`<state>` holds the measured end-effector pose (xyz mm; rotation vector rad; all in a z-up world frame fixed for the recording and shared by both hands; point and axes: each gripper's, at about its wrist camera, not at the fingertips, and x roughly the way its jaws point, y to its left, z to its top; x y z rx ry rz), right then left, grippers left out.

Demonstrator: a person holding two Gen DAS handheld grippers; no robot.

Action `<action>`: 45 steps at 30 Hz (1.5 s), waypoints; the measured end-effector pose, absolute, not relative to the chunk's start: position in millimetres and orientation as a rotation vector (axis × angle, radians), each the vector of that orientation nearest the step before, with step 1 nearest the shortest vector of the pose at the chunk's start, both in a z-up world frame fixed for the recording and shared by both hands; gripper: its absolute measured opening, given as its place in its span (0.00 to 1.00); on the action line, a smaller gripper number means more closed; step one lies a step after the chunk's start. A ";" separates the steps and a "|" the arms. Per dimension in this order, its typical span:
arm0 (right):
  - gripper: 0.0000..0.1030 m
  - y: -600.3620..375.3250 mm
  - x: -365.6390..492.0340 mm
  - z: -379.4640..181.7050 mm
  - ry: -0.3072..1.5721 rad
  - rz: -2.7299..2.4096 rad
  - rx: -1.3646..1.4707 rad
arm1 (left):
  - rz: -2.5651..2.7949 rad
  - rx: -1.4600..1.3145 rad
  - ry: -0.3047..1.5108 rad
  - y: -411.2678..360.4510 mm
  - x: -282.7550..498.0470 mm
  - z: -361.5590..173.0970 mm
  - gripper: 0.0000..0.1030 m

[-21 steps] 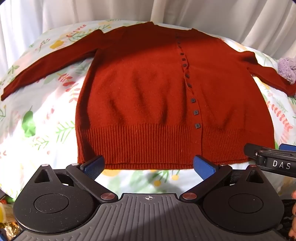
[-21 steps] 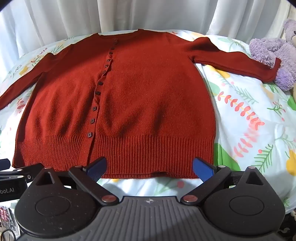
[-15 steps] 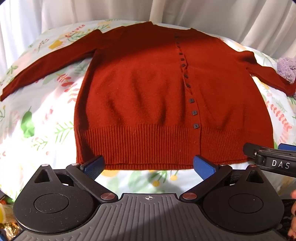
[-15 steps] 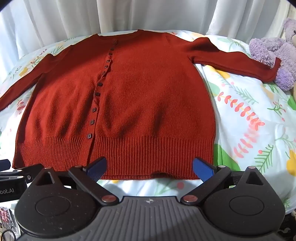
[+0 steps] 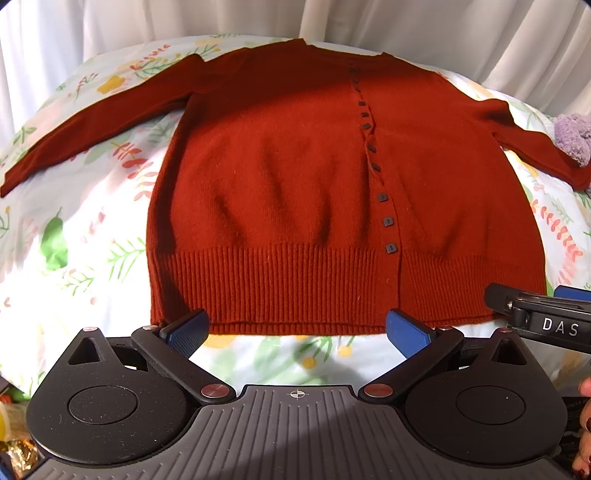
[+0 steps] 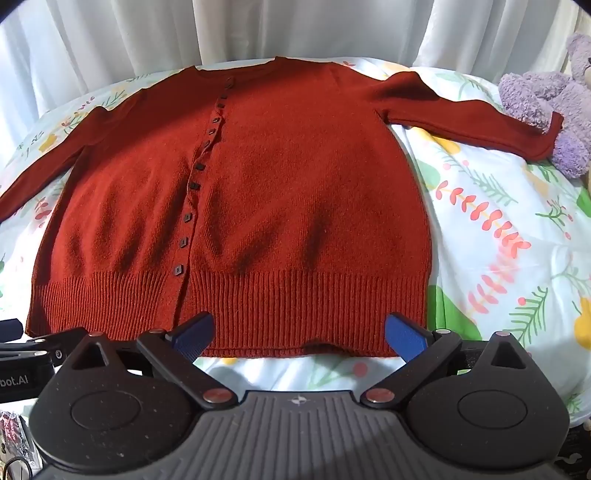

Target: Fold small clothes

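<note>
rust-red cardigan (image 5: 295,192) flat, buttoned. left gripper (image 5: 297,328) & right gripper (image 6: 299,334) spread wide, empty. risk: single-layer hem pinch, knit bunches.

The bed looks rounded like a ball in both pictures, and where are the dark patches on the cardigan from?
Left wrist view: fisheye lens bends the bedsheet; soft shadows sit in the cardigan's wrinkles. Right wrist view: same bending, the curtain bright, everything fairly sharp.
</note>
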<state>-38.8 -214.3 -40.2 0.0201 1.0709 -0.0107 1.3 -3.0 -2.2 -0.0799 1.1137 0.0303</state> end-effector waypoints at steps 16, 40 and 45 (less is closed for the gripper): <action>0.96 -214.2 -39.0 -42.5 1.073 -0.009 0.030 | 0.027 -0.084 1.131 -5.1 0.1 -3.1 1.00; 0.96 -217.6 -34.9 -45.1 1.078 0.012 0.041 | 0.023 -0.087 1.156 -7.7 6.8 -7.1 1.00; 0.96 -218.3 -34.3 -45.8 1.078 0.013 0.043 | 0.026 -0.086 1.158 -7.8 7.3 -7.7 1.00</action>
